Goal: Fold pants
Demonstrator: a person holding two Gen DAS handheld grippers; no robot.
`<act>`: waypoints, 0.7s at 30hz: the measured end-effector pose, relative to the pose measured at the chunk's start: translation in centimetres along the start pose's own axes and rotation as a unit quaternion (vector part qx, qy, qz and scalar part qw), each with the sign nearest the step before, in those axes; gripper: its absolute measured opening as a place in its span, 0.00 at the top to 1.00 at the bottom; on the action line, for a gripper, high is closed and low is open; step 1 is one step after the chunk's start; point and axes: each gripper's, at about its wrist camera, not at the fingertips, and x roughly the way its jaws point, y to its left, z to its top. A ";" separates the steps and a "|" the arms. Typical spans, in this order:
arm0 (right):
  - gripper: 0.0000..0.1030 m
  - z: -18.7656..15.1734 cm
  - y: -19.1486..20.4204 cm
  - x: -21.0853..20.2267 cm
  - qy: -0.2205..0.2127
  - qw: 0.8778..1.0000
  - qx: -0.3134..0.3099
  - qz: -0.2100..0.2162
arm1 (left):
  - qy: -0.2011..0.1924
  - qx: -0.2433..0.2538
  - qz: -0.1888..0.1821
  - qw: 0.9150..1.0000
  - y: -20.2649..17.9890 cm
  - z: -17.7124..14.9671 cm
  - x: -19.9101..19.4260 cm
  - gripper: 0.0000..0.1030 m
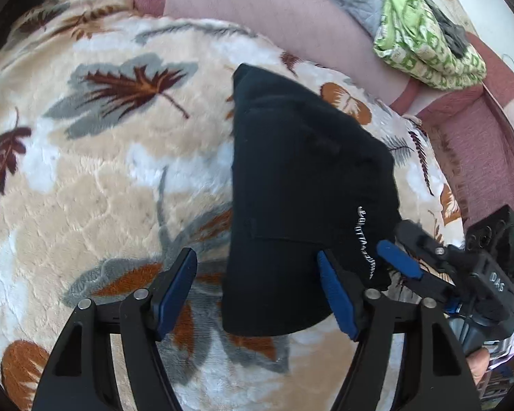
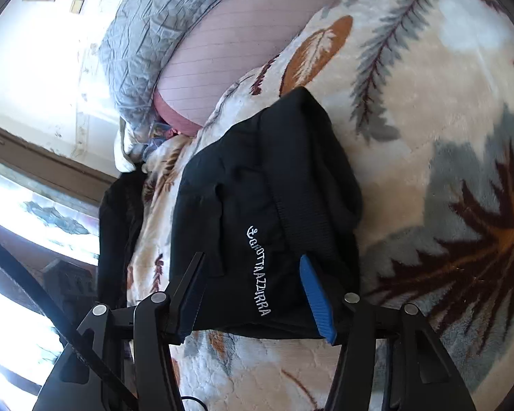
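While the black pants (image 1: 301,198) are lying folded into a compact bundle on the leaf blanket (image 1: 96,171), the left gripper (image 1: 257,291) is hovering at their near edge, jaws wide and gripping nothing. Right of the pants, the right gripper (image 2: 253,294) is straddling the lettered edge, jaws also spread and empty. Brushing either finger against the loose top layer could be undoing the fold.

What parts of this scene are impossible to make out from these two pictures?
- Black pants: how many layers are folded, both views; the top layer hides them.
- Dark item on the green cloth: left view, too small.
- White lettering: blurred in the left view.
- Dark bundle: right view, in shadow.
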 end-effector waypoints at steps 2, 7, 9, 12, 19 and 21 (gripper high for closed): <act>0.41 0.1 0.4 -0.6 -0.003 1.000 -0.001 -0.003 | 0.003 -0.019 -0.011 1.000 0.4 0.0 -0.8 0.29; 0.36 -1.4 3.3 -3.4 -0.020 0.997 -0.057 -0.043 | -0.005 -0.019 -0.014 1.000 -0.2 -1.9 -4.8 0.29; 0.33 -2.9 4.1 -4.5 -0.025 0.996 -0.067 -0.054 | -0.014 -0.019 -0.016 1.000 -0.2 -3.4 -7.1 0.29; 0.28 -5.5 4.9 -5.8 -0.032 0.994 -0.075 -0.068 | -0.059 -0.002 0.024 0.998 -0.3 -6.1 -11.2 0.29; 0.28 -13.0 6.7 -6.8 -0.024 0.985 -0.117 -0.122 | -0.198 0.033 0.140 0.970 -0.7 -11.6 -18.9 0.18; 0.28 -14.5 7.4 -6.8 -0.021 0.983 -0.130 -0.131 | -0.246 0.045 0.172 0.953 -1.1 -12.7 -20.4 0.10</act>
